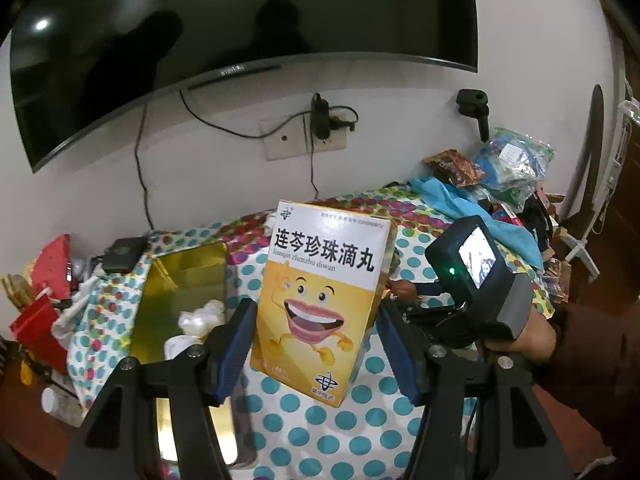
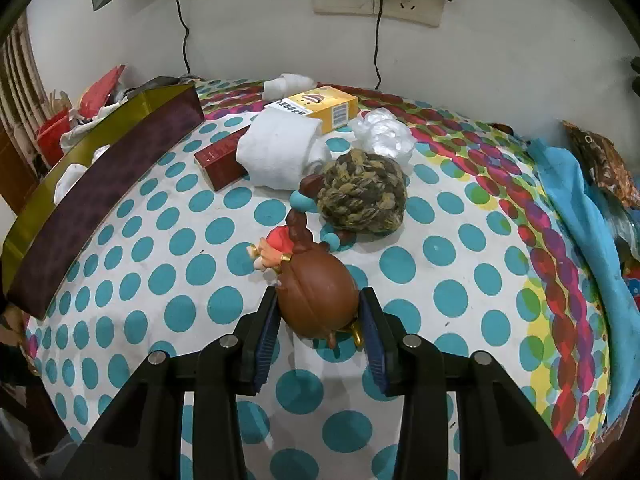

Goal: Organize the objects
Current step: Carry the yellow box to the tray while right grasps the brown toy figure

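Note:
In the left wrist view my left gripper (image 1: 316, 324) holds a yellow medicine box (image 1: 324, 300) with a cartoon mouth, upright above the dotted tablecloth (image 1: 360, 432); the left pad touches it, the right pad shows a small gap. A gold-lined box (image 1: 180, 304) lies to its left with white items inside. In the right wrist view my right gripper (image 2: 318, 320) is closed around the brown head of a toy figurine (image 2: 316, 300) lying on the cloth. Another yellow box (image 2: 320, 108), a rolled white cloth (image 2: 280, 152), a maroon box (image 2: 220, 156) and a braided ball (image 2: 364, 192) lie beyond.
The dark purple box wall (image 2: 100, 200) runs along the left in the right wrist view. A crumpled plastic wrap (image 2: 384, 132) lies by the wall. Blue cloth (image 2: 580, 208) and snack bags (image 1: 512, 164) pile at the right. A TV (image 1: 200, 40) and wall socket (image 1: 304, 136) are behind.

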Demonstrator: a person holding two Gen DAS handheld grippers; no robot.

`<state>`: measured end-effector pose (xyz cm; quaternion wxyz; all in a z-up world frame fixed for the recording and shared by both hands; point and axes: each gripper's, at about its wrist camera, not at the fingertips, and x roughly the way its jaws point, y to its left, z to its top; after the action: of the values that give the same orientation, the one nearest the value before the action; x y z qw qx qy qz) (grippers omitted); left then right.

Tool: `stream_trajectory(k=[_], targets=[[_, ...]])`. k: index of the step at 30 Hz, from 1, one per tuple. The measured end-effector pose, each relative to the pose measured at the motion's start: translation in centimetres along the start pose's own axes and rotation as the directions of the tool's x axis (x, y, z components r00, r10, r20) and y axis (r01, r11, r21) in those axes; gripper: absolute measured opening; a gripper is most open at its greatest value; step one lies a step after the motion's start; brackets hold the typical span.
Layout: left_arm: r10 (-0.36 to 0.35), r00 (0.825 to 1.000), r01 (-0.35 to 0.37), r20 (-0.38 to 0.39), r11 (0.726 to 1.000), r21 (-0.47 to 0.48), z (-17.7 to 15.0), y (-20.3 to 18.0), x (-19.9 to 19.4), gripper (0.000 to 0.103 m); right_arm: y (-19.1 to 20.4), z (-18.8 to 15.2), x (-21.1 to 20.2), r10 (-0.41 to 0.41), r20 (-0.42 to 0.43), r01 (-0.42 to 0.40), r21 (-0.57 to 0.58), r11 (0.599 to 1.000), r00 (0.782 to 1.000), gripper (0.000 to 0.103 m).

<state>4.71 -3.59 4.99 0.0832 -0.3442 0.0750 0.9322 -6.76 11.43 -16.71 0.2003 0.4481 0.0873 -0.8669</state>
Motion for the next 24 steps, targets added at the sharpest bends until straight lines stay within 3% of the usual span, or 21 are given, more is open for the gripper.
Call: stream_trajectory(k=[11,24], targets=[[0.035,0.999,-0.035,0.022,0.999,0.002,1.8,-0.5,-3.4,0.063,0.0,-0.1,0.0,0.004,0.005,-0.004,0.012,1.000,1.000,0.037],[0.038,0.999,-0.038,0.019,0.999,-0.019,2.7,0.5,-4.0,0.063,-0.2,-0.2,0.0,0.018,0.004,-0.019,0.046,0.999,1.000,0.037]])
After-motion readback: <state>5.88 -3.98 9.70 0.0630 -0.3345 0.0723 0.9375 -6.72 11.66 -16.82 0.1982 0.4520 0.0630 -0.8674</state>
